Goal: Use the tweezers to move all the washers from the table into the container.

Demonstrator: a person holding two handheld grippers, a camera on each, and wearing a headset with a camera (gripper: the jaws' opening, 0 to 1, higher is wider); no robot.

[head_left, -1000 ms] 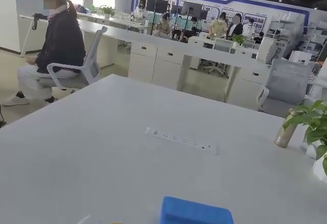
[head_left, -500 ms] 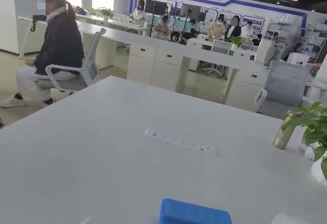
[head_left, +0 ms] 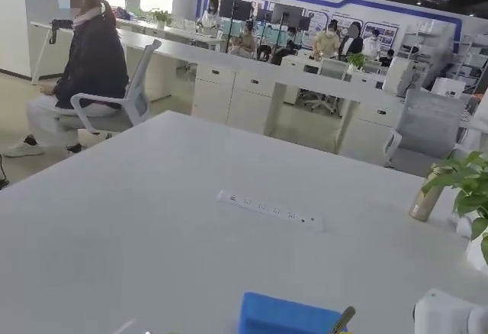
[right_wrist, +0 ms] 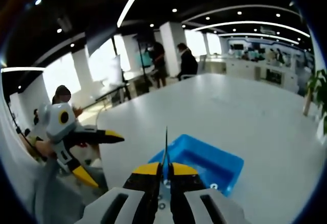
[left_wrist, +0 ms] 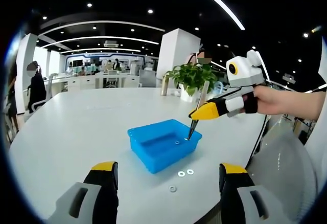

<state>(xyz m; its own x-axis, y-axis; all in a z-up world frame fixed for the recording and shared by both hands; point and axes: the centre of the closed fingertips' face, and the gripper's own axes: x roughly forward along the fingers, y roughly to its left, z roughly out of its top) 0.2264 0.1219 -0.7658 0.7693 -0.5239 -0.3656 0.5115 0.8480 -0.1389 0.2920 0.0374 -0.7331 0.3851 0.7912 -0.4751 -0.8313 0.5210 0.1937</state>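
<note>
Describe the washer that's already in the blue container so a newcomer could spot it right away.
On the white table sits a blue container. One small washer lies on its floor, near the tip of the tweezers. It alone is inside the walls; the other three washers lie on the bare table outside it.

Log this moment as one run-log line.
right claw shut on tweezers | tip over container | left claw open | three washers on table
</note>
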